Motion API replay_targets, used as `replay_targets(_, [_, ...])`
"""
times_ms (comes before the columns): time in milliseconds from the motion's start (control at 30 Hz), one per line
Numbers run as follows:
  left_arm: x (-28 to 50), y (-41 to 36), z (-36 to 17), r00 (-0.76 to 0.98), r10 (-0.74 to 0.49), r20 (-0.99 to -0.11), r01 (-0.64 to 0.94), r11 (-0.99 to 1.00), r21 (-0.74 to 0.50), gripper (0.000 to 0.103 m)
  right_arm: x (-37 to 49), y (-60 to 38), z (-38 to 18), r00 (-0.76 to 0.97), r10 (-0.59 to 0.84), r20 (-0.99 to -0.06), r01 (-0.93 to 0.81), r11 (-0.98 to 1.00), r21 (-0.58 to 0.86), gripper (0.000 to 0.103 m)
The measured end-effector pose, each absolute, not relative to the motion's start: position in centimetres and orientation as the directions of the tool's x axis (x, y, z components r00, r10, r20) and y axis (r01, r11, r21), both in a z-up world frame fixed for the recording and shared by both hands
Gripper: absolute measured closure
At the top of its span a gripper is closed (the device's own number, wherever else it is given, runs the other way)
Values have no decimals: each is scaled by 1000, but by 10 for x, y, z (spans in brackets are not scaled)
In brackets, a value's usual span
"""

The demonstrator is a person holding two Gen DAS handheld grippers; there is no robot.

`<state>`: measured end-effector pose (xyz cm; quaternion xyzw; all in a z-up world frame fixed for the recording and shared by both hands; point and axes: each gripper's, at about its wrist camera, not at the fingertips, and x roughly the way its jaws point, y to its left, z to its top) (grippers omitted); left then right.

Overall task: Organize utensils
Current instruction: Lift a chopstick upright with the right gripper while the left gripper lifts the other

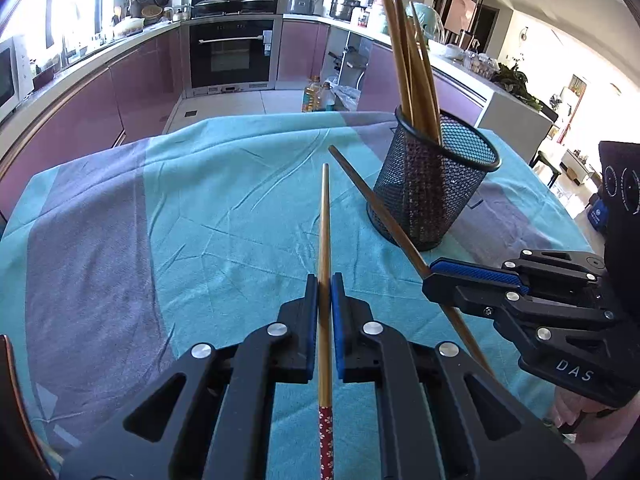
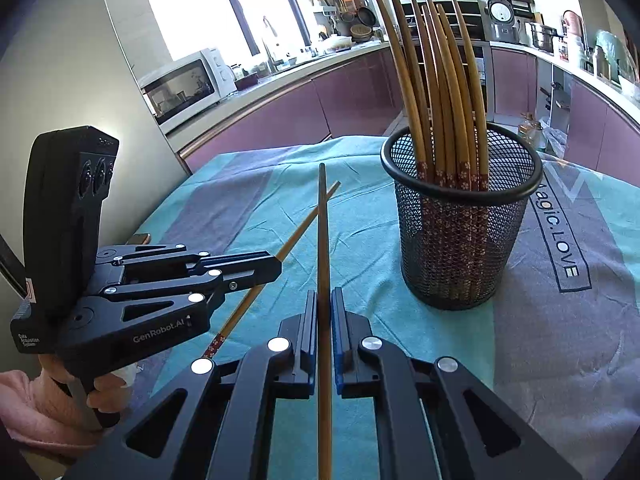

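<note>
My left gripper point(image 1: 324, 280) is shut on a wooden chopstick point(image 1: 325, 232) with a red flowered end, its tip pointing away over the cloth. In the same view my right gripper point(image 1: 430, 280) comes in from the right, shut on a darker chopstick point(image 1: 372, 196) that slants toward the holder's base. The right wrist view shows that gripper point(image 2: 324, 296) clamped on its chopstick point(image 2: 322, 224); the left gripper point(image 2: 276, 270) sits at the left with its chopstick point(image 2: 308, 218) crossing behind. A black mesh holder point(image 1: 434, 184) point(image 2: 460, 236) stands upright with several chopsticks in it.
A teal and grey cloth point(image 1: 200, 208) point(image 2: 560, 320) covers the table. A person's hand in a pink sleeve point(image 2: 36, 404) holds the left gripper. Purple kitchen cabinets, an oven point(image 1: 232, 52) and a microwave point(image 2: 188, 84) lie beyond the table's far edge.
</note>
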<state>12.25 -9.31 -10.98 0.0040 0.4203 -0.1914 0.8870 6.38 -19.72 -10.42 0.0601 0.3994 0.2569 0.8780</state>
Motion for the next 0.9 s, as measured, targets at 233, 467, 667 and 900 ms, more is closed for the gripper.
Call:
replay_targets(233, [114,-87,-95,587,-363,-724,347,920,-181,96,57,-201,-92,570,505,-648,-413,858,305,97])
replay_targets(467, [107,-87,-84,595,-384,-706,358,913,-194,96,51,-207,-81,594,516,-618,-426,853,302,97])
replay_targets(667, [102,-86,-77,593,-417,-689,373,901,-223,96,48,-213,-75,608,521,-599,-429,850,305,97])
replay_targets(900, [97,-81,-68,591,-456,-666,390,884,-259,96,44,-223,-67,623,528,-577,-430,847,312,97])
